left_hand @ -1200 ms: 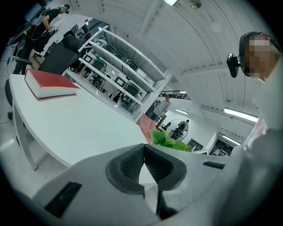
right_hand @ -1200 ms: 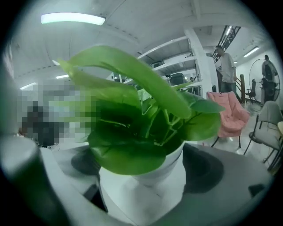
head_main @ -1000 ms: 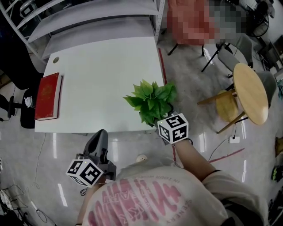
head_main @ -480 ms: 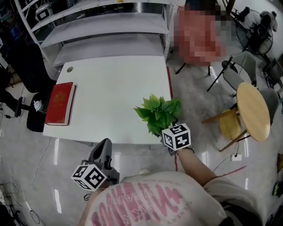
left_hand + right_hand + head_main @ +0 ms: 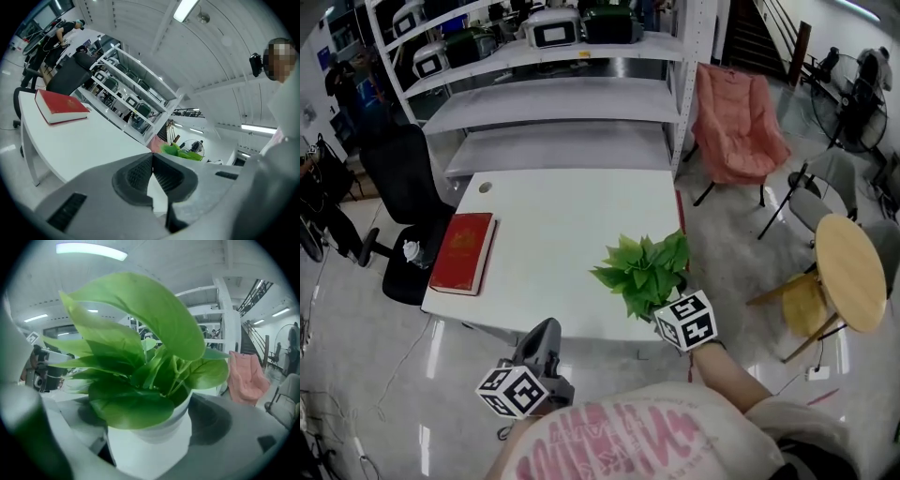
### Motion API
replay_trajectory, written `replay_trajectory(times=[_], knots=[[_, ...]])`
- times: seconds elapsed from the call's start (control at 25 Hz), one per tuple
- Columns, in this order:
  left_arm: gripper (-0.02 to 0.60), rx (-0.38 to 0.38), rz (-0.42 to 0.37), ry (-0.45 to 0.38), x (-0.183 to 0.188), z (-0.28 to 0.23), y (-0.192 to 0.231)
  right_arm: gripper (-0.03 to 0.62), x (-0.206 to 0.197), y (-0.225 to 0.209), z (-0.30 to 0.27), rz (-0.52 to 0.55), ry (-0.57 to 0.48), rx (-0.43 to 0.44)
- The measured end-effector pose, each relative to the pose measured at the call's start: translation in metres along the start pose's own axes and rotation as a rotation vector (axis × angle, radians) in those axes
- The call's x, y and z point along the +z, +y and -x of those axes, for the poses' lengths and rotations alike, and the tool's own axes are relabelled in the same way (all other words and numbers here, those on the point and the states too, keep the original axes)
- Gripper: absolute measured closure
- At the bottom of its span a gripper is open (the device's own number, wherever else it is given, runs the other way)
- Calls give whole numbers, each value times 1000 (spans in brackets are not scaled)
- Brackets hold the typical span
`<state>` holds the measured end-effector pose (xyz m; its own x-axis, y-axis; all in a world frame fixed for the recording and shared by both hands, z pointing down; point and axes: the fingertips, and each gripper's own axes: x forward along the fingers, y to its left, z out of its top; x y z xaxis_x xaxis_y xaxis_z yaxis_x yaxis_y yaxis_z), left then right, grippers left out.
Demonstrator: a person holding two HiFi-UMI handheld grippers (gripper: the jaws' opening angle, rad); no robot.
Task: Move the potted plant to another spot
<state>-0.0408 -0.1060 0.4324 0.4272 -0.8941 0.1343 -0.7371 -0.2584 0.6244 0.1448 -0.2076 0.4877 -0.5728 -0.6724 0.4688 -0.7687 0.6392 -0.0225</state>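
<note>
Right gripper (image 5: 150,442): clamped on the potted plant's (image 5: 645,272) white pot, at the table's (image 5: 562,220) near right corner.
Left gripper (image 5: 151,174): jaws pressed together, nothing held; kept low before the table.

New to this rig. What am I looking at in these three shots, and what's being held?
There is no robot here: a person holds a two-jaw gripper in each hand, and the marker cubes are part of the grippers. The head view comes from a camera on the person's head, looking down. The other two views come from cameras riding on each gripper, looking along its jaws. A red book lies at the left edge of the white table, and the potted plant is at its near right corner. The right gripper has its jaws on the plant's white pot. The left gripper is shut and empty, off the table on the person's side.
</note>
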Motion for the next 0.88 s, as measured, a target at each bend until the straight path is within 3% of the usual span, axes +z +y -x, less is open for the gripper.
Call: replay_trajectory(times=[0.32, 0.64, 0.88], knots=[[578, 62, -10, -67, 13, 20, 9, 83, 63, 37, 19, 16, -154, 107], [578, 122, -51, -169, 38, 43, 12, 83, 118, 81, 33, -1, -269, 284], [578, 171, -16, -220, 54, 54, 14, 83, 163, 101, 34, 6, -320, 381]])
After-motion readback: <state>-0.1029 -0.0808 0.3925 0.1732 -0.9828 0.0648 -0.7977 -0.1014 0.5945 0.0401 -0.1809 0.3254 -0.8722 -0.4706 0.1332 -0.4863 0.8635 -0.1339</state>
